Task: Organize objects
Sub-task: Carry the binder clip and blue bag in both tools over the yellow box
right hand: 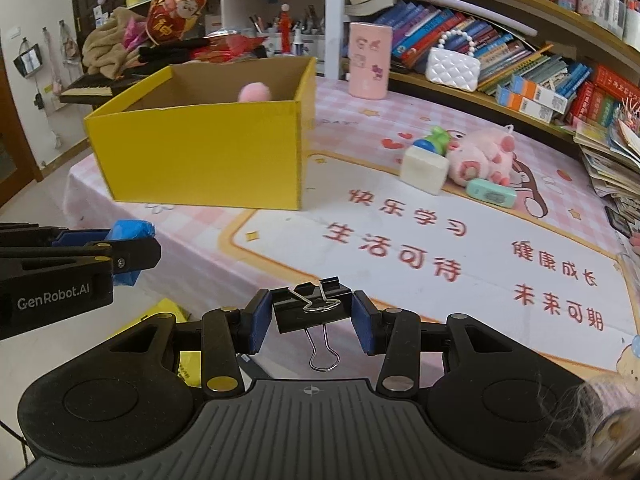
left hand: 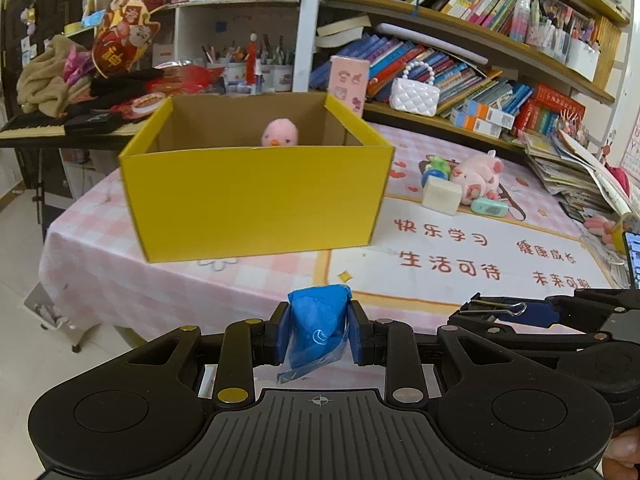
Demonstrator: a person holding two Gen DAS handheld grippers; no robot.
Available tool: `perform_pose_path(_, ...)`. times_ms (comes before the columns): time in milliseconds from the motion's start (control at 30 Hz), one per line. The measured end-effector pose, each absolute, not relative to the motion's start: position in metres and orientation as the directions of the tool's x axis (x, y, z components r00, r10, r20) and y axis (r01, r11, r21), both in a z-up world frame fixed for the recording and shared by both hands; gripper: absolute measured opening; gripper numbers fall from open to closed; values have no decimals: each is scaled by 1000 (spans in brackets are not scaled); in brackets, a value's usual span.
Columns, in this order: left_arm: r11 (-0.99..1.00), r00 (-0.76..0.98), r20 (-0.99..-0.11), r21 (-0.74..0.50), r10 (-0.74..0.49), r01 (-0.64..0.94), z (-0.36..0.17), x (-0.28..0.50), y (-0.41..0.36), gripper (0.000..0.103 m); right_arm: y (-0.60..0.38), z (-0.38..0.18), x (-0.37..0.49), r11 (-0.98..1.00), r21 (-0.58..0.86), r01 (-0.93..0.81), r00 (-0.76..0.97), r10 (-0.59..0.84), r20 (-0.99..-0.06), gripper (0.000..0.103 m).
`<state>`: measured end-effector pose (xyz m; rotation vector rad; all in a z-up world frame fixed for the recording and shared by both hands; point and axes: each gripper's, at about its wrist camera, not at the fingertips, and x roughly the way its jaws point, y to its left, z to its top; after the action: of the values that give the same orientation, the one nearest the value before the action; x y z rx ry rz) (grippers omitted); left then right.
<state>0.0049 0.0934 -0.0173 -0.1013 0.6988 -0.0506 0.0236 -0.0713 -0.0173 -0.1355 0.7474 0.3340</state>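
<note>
My left gripper (left hand: 319, 320) is shut on a blue plastic-wrapped packet (left hand: 318, 316), held above the table's near edge in front of the yellow box (left hand: 256, 200); it also shows in the right wrist view (right hand: 130, 240). My right gripper (right hand: 312, 314) is shut on a black binder clip (right hand: 312, 304), to the right of the left one; it also shows in the left wrist view (left hand: 496, 308). The open yellow box (right hand: 196, 160) holds a pink plush chick (left hand: 280, 134).
On the pink checked tablecloth (left hand: 440, 264) lie a pink plush pig (left hand: 478, 174), a white block (left hand: 440, 196), a mint case (left hand: 489, 207) and a green-blue toy (left hand: 436, 168). Bookshelves line the back. A stack of books (left hand: 572, 168) and a phone (left hand: 632, 256) sit right.
</note>
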Motion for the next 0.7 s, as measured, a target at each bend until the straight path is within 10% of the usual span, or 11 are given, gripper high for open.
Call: perform_pose_path(700,997,762,-646,-77,-55,6,-20,-33,146,28,-11,-22,-13,931,17,-364,675,277,-683,41)
